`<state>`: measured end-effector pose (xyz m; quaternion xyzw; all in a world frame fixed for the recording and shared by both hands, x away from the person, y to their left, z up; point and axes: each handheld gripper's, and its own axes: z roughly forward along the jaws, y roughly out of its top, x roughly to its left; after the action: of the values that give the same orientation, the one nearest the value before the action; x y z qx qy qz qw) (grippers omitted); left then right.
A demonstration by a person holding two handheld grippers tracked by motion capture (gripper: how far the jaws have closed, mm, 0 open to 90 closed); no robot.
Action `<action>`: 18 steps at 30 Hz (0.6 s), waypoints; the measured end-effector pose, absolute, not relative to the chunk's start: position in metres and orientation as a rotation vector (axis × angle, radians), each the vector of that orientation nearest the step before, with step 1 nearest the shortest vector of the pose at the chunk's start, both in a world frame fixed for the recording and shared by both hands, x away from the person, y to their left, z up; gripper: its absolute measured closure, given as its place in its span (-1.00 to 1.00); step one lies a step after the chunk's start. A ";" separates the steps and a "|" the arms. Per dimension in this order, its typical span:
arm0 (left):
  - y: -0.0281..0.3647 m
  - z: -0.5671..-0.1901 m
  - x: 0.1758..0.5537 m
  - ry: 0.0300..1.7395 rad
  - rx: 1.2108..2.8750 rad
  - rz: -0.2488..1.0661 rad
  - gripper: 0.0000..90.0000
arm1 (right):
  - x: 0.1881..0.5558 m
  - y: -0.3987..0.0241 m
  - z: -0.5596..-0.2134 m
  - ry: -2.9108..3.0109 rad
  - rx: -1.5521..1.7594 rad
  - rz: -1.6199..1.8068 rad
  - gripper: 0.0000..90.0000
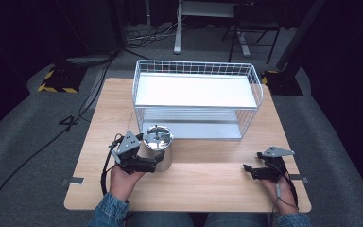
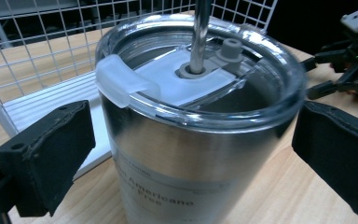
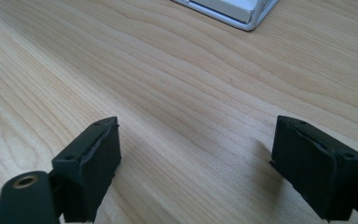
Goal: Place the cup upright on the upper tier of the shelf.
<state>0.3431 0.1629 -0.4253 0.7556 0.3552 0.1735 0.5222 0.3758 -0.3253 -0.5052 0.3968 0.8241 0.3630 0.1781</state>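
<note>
Currently I am positioning the left tool around the steel tumbler, which is standing upright on the counter just in front of the white wire basket. In the left gripper view, the jaws are standing released on either side of the tumbler wall, with a visible gap at each pad, so no grasp is yet made. The tumbler is carrying a clear lid with a metal straw rising through its centre. The right tool is lying low on the counter, well apart from the tumbler, released and holding nothing; its jaws are framing bare wood.

I am judging this to be the approach step, before closing. The next move is calling for a level closure on the wall below the lid rim, squeezing evenly so the smooth steel is not slipping or tipping.
</note>
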 end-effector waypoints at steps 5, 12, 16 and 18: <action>0.155 -0.432 0.352 0.854 1.784 0.400 -1.00 | 0.376 -0.325 -0.505 2.330 1.123 1.027 -0.65; 0.145 -0.436 0.359 0.856 1.761 0.412 -1.00 | 0.376 -0.326 -0.505 2.321 1.134 1.026 -0.64; 0.141 -0.438 0.360 0.860 1.754 0.428 -1.00 | 0.376 -0.326 -0.505 2.320 1.135 1.025 -0.64; 0.139 -0.439 0.361 0.865 1.755 0.444 -1.00 | 0.376 -0.326 -0.505 2.319 1.136 1.024 -0.64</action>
<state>0.3605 0.1386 -0.4387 0.7377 0.3635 0.1868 0.5374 0.3761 -0.3256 -0.5052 0.4022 0.8211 0.3626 0.1806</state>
